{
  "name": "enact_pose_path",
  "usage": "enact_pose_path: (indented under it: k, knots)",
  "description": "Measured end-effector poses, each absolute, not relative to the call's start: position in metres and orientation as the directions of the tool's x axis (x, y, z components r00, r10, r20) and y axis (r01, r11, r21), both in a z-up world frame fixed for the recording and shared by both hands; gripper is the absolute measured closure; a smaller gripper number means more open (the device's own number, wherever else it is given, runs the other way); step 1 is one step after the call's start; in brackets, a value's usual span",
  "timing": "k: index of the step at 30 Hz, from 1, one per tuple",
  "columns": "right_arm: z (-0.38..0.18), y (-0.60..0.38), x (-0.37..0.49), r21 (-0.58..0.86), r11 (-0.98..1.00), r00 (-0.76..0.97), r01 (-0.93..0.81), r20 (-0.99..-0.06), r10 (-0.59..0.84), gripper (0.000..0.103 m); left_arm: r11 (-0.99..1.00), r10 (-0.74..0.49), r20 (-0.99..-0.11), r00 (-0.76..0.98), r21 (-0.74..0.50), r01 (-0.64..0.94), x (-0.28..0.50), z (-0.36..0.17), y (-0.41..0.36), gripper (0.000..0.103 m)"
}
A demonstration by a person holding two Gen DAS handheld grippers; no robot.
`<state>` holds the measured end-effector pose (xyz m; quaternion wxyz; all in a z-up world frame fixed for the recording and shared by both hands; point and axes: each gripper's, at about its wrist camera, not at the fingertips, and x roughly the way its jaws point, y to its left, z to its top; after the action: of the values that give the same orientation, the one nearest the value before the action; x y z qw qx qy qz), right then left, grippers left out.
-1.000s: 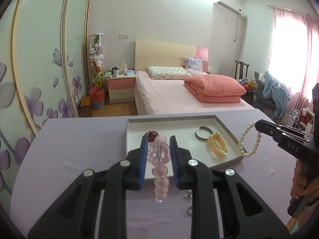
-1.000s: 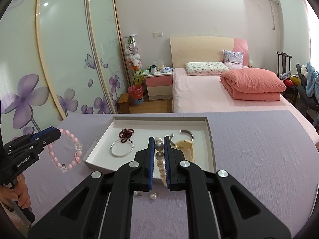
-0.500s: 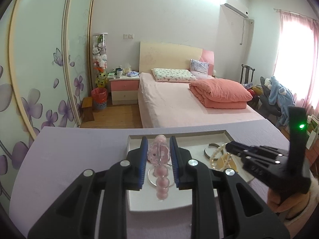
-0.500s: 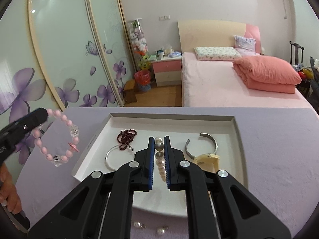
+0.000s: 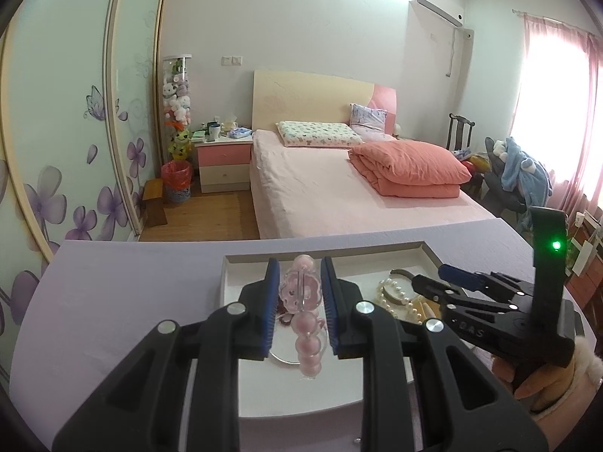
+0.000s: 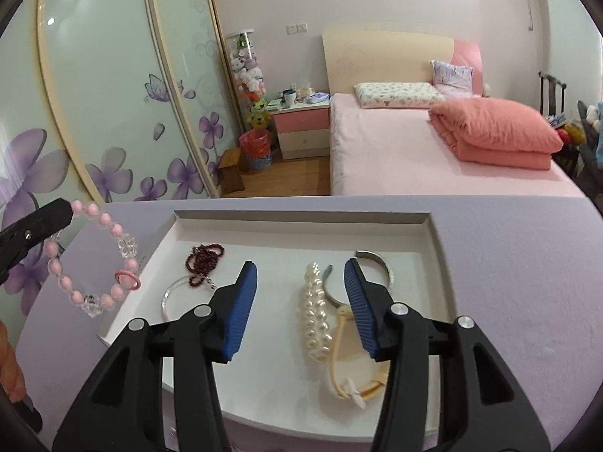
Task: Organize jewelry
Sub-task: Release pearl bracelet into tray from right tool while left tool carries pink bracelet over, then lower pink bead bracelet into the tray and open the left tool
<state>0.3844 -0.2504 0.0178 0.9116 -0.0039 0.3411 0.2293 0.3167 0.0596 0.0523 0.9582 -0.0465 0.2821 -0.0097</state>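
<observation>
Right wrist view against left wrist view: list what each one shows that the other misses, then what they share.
Only the right wrist view shows the dark red beads in the tray, the full loop of the pink bracelet, and the right claw wide open from behind.

Only the left wrist view shows the left claw shut on that bracelet, the green light on the right claw's body, and the window.

Both show the white tray, the pearl strand, the cream bangle and the bed.

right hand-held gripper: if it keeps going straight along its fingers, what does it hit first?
Probably the pearl bracelet lying in the tray, right between the open fingers of the right hand-held gripper. Depth is unclear.
</observation>
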Motion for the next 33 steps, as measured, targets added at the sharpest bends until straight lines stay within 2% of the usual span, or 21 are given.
enact_pose_path:
  k: [11,22,33]
  knots:
    - [0.020,-0.272,0.371,0.127,0.896,0.680,-0.425,-0.609,0.408,0.054,0.995,-0.068,-0.550,0.833,-0.098,0.017,0.331,0.043,0.048,0.081]
    - [0.011,-0.280,0.370,0.130,0.898,0.670,-0.420,-0.623,0.403,0.053,0.998,-0.037,-0.573,0.819,-0.068,-0.003,0.357,0.022,0.039,0.081]
    - [0.003,-0.279,0.369,0.136,0.893,0.655,-0.429,-0.634,0.412,0.053,0.995,-0.066,-0.594,0.802,-0.100,0.007,0.377,0.008,0.030,0.080]
